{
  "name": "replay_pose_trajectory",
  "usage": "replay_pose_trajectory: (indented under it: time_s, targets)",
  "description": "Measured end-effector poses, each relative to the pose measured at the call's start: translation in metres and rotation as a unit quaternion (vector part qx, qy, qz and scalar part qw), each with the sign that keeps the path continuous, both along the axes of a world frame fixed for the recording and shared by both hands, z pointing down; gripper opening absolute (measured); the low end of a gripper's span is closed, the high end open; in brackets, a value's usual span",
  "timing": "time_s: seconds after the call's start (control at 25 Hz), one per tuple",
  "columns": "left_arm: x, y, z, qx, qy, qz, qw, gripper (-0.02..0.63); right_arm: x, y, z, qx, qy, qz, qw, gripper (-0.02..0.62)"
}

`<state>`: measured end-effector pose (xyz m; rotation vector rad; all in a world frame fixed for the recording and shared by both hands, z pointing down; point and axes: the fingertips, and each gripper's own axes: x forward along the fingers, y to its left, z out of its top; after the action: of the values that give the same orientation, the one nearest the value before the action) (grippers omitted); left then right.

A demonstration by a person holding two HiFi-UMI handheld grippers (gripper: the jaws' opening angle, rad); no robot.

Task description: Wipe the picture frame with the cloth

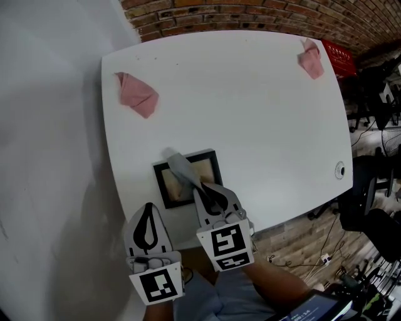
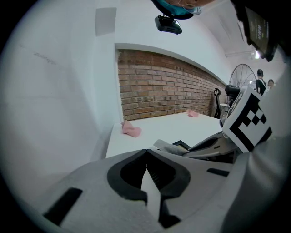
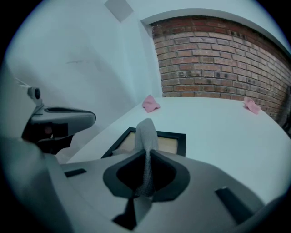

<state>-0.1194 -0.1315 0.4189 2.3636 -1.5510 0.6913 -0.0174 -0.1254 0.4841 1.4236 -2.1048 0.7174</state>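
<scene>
A black picture frame with a tan picture lies flat near the front edge of the white table. My right gripper is shut on a grey cloth, which stretches over the frame's left half. In the right gripper view the grey cloth rises from the closed jaws in front of the frame. My left gripper hangs off the table's front edge, left of the frame, shut with nothing in it. The left gripper view shows the cloth and frame just beyond its tips.
Two pink cloths lie on the table: one at the back left, one at the back right corner. A round cable port sits near the right edge. A white wall stands left, a brick wall behind, office chairs to the right.
</scene>
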Motion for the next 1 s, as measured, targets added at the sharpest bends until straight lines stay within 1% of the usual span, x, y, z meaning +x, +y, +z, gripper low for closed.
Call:
replay_pose_trajectory:
  time_s: [0.8, 1.0]
  targets:
    - [0.036, -0.001, -0.006, 0.006, -0.001, 0.025, 0.9997, 0.009, 0.038, 0.007, -0.004, 0.000, 0.002, 0.023, 1.000, 0.032]
    - [0.045, 0.001, -0.010, 0.010, 0.001, 0.033, 0.9994, 0.009, 0.048, 0.009, -0.010, 0.009, -0.013, 0.034, 0.999, 0.032]
